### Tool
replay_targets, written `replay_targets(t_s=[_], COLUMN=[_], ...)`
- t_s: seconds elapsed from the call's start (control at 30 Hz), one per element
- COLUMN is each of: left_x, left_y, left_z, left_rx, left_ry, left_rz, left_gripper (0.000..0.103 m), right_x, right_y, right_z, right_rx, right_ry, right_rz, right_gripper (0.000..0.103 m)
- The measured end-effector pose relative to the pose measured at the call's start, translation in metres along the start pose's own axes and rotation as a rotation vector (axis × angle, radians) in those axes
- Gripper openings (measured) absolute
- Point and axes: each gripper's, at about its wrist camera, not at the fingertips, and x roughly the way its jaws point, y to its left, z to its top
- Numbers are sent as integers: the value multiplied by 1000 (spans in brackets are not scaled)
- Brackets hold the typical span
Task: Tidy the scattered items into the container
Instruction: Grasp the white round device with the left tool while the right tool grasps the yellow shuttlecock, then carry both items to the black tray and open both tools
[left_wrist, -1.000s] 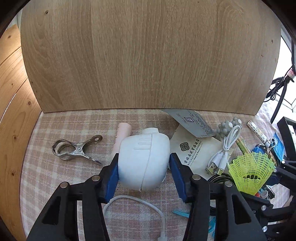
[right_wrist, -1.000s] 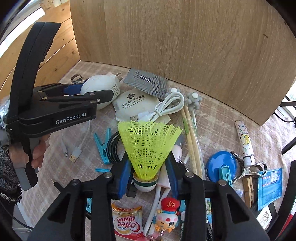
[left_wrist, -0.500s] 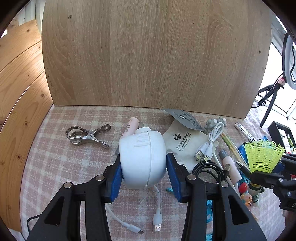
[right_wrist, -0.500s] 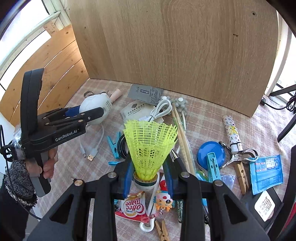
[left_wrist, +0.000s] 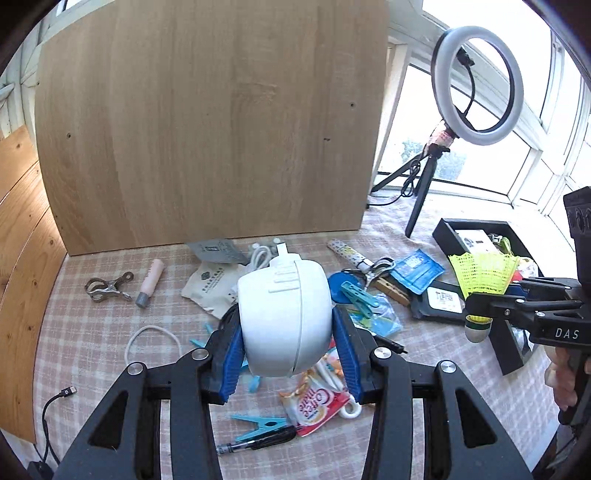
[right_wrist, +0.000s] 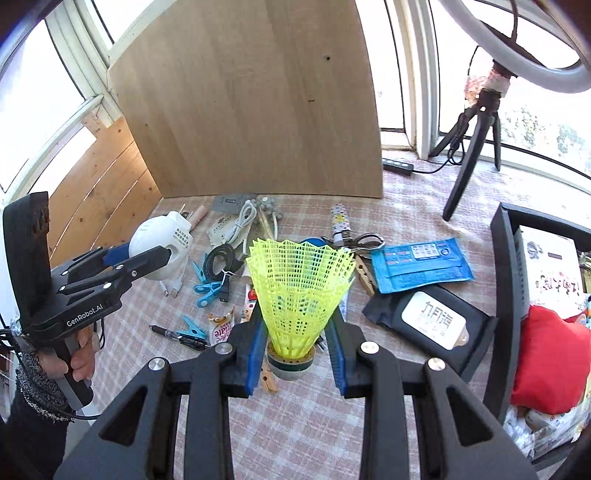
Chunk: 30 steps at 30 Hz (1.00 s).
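Observation:
My left gripper (left_wrist: 286, 325) is shut on a white rounded plug-in device (left_wrist: 283, 314), lifted above the checked tablecloth; the right wrist view shows the same device (right_wrist: 162, 242) at the left. My right gripper (right_wrist: 297, 332) is shut on a yellow plastic shuttlecock (right_wrist: 299, 288), cork down, raised above the clutter. In the left wrist view the shuttlecock (left_wrist: 482, 275) hangs just in front of the black container (left_wrist: 447, 232) at the right. The container's black wall (right_wrist: 504, 280) stands at the right edge, with a red pouch (right_wrist: 546, 358) and a white box inside.
Scattered on the cloth: a metal clip (left_wrist: 107, 288), a pink tube (left_wrist: 149, 277), blue pegs (left_wrist: 258, 430), a black pen (left_wrist: 255, 441), a coffee sachet (left_wrist: 314, 400), a blue packet (right_wrist: 419, 260), a black wipes pack (right_wrist: 432, 321). A wooden board (left_wrist: 207, 129) stands behind; a ring light tripod (right_wrist: 476, 122) at back right.
Both grippers have risen and swung right toward the black container, carrying the white device and the shuttlecock. The container and ring light have come into view.

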Motion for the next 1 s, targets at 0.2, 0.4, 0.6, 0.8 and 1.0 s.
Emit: replay_targets(t_s=[0.2, 0.4, 0.6, 0.8, 1.0], left_x=[20, 43, 69, 85, 77], left_y=[-112, -214, -299, -334, -294], left_z=[15, 42, 69, 75, 75], left_rx=[110, 194, 264, 318, 288], left_ry=[17, 25, 12, 2, -11], left_rz=[-180, -318, -395, -355, -313], left_gripper=[42, 42, 43, 81, 73], right_x=[-61, -104, -119, -135, -149], right_y=[-115, -231, -306, -329, -323], right_z=[-7, 2, 10, 13, 8], right_rx=[124, 240, 304, 319, 330], right_ry=[-68, -86, -83, -124, -169], right_rz=[-191, -373, -466, -483, -478], right_gripper=[30, 30, 30, 71, 71])
